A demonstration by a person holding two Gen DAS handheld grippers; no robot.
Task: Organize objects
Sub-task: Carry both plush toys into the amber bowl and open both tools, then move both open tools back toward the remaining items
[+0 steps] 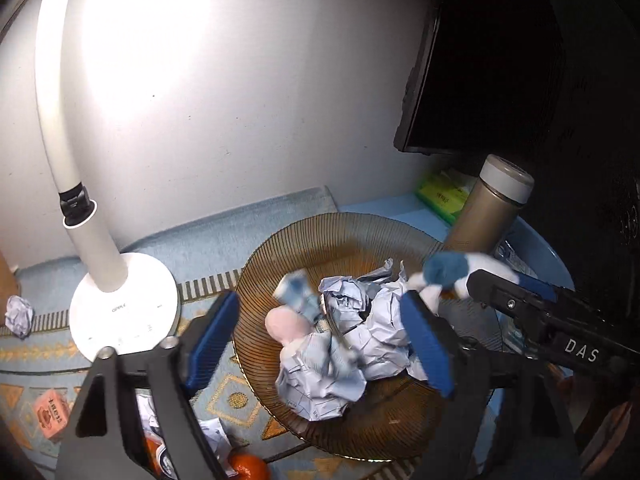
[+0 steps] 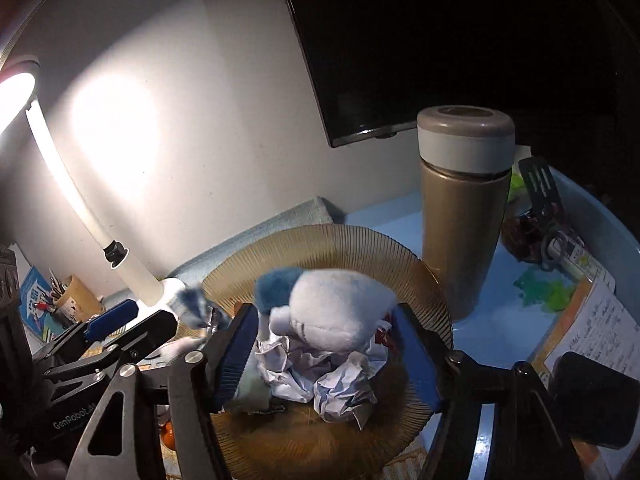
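Note:
A ribbed amber glass plate (image 1: 340, 236) (image 2: 420, 280) holds crumpled paper balls (image 1: 380, 336) (image 2: 344, 388), a pink soft thing (image 1: 288, 322) and a small blue-white blurred item (image 1: 296, 292). My left gripper (image 1: 324, 344) is open above the plate's left part, jaws wide apart over the paper. My right gripper (image 2: 326, 354) comes in from the right with a white and blue plush toy (image 2: 336, 304) (image 1: 452, 270) between its fingers; the toy looks blurred. I cannot tell whether the jaws press on it.
A white desk lamp (image 1: 124, 308) stands left of the plate. A brown thermos (image 2: 464, 212) (image 1: 488, 212) stands right behind it. A black monitor (image 2: 400, 40) hangs on the wall. A paper ball (image 1: 19, 316), pink box (image 1: 52, 416) and orange (image 1: 248, 466) lie left.

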